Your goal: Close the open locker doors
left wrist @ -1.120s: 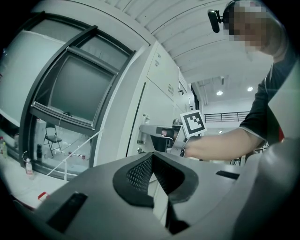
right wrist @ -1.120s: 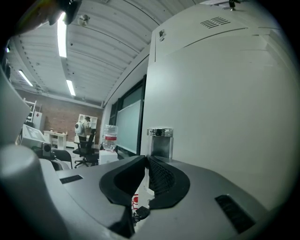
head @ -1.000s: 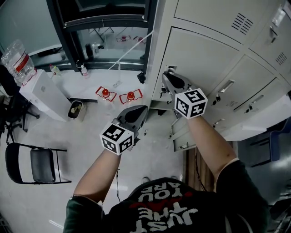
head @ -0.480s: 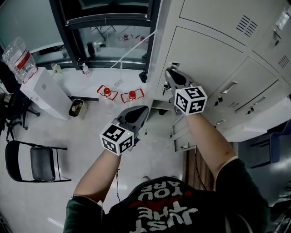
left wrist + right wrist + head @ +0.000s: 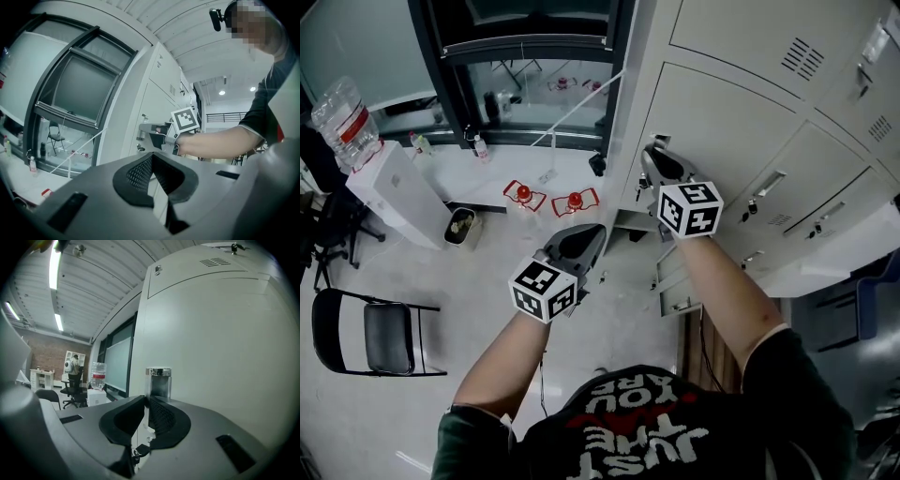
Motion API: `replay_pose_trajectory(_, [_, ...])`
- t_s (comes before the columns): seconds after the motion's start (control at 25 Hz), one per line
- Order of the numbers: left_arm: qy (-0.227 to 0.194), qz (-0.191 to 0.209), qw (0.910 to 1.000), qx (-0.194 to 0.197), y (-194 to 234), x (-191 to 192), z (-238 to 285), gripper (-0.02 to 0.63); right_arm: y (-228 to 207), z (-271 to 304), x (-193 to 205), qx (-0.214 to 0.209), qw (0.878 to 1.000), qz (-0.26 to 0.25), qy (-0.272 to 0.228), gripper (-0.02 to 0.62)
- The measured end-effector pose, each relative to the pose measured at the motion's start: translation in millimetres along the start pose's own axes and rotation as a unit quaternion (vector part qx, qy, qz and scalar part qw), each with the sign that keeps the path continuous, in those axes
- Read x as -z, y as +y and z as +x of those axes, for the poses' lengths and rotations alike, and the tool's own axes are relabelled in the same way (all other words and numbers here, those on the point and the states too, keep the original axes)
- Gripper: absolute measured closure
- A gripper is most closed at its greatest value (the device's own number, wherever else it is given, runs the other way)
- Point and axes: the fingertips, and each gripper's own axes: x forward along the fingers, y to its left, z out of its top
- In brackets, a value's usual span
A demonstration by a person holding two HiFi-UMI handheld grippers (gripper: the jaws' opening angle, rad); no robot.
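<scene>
Head view first: right claw up at the grey locker door, jaws almost together, pinched on its thin metal handle. Left claw closed on nothing, out in the air away from the lockers. Could slip off that thin handle if pushed crooked, leaving the door not clicked shut. Easy to forget the low doors hanging open near the floor. Cannot see inside any locker. Small floor bin: some scraps inside.
</scene>
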Motion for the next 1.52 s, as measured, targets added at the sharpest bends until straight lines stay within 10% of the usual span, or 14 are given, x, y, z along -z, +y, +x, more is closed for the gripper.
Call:
replay_pose_trajectory(1.0, [-0.008, -0.043, 0.9989, -0.017, -43, 6, -17, 0.598, 29, -215, 88, -0.121, 0.989, 0.083, 0.021, 0.541])
replay_pose_trajectory(1.52, [-0.005, -0.030, 0.9994, 0.019, -89, 14, -28, 0.598, 24, -256, 94, -0.114, 0.991, 0.065, 0.014, 0.541])
